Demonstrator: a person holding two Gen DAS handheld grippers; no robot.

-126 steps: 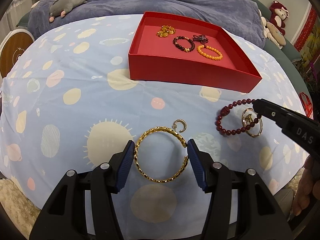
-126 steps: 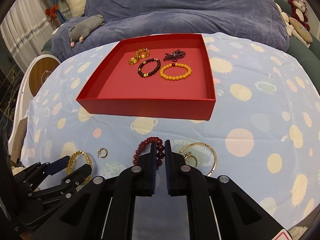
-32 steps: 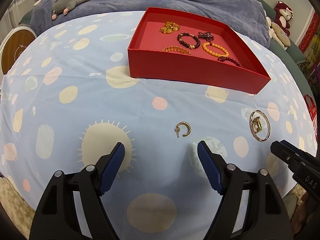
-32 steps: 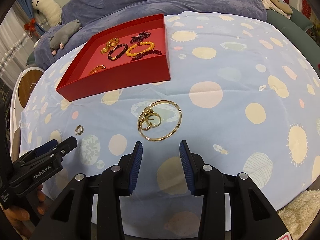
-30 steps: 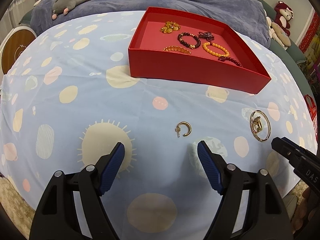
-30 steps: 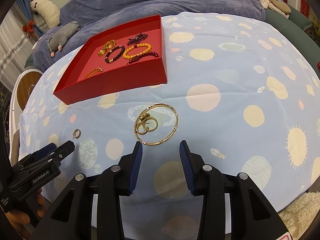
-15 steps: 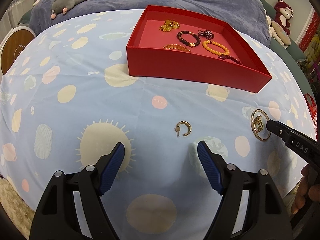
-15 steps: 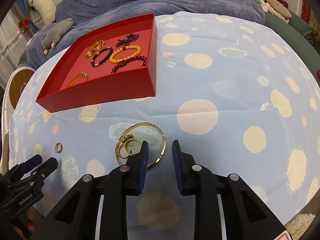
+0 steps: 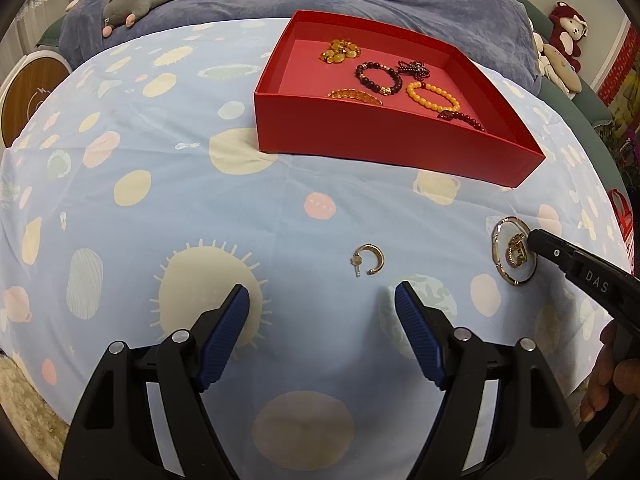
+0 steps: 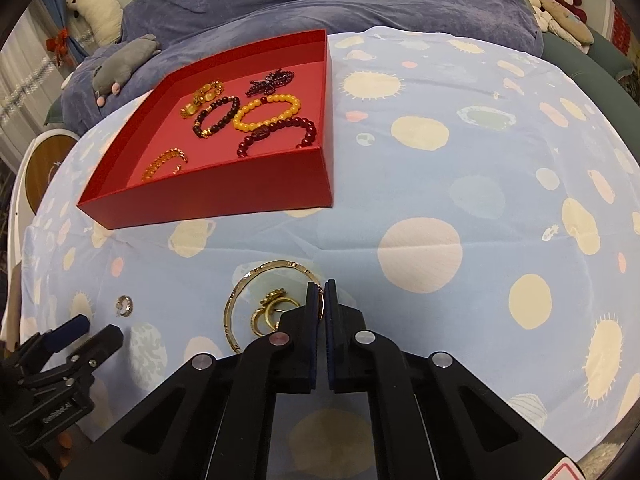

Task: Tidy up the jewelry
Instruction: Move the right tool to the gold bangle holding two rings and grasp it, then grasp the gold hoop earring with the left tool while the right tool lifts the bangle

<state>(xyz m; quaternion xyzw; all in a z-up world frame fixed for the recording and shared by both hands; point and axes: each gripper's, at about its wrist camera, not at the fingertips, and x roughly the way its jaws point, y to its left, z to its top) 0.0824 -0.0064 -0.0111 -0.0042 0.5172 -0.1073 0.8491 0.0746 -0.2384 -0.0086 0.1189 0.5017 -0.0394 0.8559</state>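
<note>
A thin gold bangle (image 10: 256, 273) lies on the spotted blue cloth with small gold rings (image 10: 272, 312) inside it. My right gripper (image 10: 320, 294) is shut on the bangle's right rim, and its tip also shows at the bangle (image 9: 498, 240) in the left wrist view. My left gripper (image 9: 322, 300) stands open, nothing between its fingers, just short of a small gold hoop earring (image 9: 370, 260). The red box (image 9: 380, 140) behind holds several bracelets: yellow beads (image 9: 432, 96), dark beads (image 9: 378, 76), a gold chain (image 9: 354, 94).
A blue-grey cushion (image 10: 320, 4) rises behind the round table. A grey plush (image 9: 136, 0) lies on it at the left, more plush toys (image 9: 564, 36) at the right. A round wooden disc (image 9: 24, 100) stands off the table's left edge.
My right gripper moved forward onto the bangle and its jaws went from open to shut on the rim. The gold chain and dark red bracelets went from the cloth into the box. The left gripper stayed still.
</note>
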